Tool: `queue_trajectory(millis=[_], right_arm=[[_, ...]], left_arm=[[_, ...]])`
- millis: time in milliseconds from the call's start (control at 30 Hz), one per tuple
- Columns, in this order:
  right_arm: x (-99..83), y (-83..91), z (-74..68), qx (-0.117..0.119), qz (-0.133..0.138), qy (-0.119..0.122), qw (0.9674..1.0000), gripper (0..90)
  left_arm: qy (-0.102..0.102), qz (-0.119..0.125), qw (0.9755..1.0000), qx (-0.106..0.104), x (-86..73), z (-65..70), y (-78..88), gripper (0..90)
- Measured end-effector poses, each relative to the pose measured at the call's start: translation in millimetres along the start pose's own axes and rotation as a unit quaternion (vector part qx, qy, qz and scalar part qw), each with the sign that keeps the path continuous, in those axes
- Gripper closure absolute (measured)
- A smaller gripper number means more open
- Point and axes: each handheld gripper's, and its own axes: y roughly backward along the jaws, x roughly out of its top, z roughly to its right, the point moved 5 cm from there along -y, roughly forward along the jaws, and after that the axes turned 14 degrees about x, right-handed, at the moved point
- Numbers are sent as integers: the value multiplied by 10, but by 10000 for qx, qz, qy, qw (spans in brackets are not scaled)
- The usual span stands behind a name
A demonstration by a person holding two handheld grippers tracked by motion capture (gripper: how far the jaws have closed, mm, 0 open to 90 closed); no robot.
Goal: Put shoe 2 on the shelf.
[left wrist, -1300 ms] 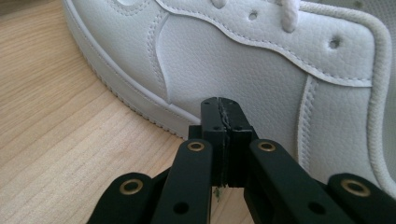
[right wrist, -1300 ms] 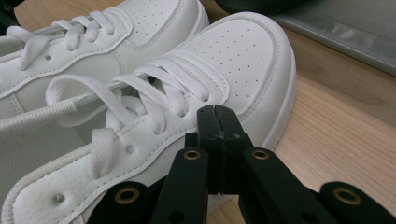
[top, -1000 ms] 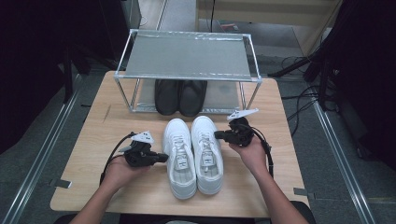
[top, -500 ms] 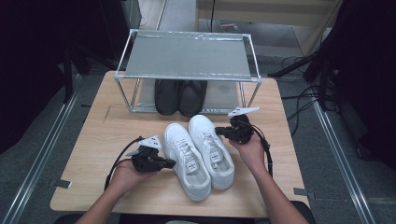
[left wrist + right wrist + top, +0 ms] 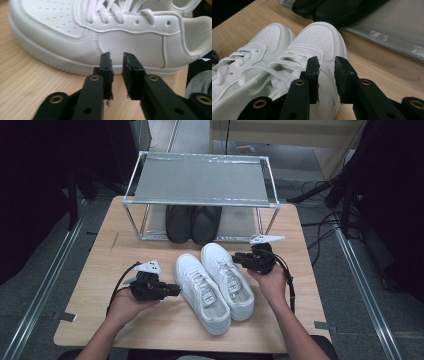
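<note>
White sneakers [image 5: 215, 282] sit mid-table, angled, toes toward rack [image 5: 200, 180]; black shoes [image 5: 194, 222] underneath. Your left gripper [image 5: 172, 290] against left sneaker's side, right gripper [image 5: 239, 260] at right sneaker's laces. Jaws of both just opened slightly, nothing pinched. Likely flanking pair to push it.

Bare table [image 5: 100, 265] left (rack [image 5: 200, 185] behind)

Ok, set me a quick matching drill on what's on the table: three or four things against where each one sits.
Things:
1. white sneakers
2. black shoes
3. left tool
4. right tool

Places:
A. under the metal rack
B. at the left sneaker's outer side
C. side by side, mid-table
D. by the right sneaker's laces

Pairs: 1-C, 2-A, 3-B, 4-D
</note>
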Motion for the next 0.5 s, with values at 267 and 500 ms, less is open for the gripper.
queue_trajectory(millis=[267,500], right_arm=[[19,143,-162,29,187,35,9998,697],[45,252,-334,30,358,29,9994,643]], left_arm=[[33,-23,9998,219,-8,-123,118,625],[72,-97,9994,314,-10,-194,126,532]])
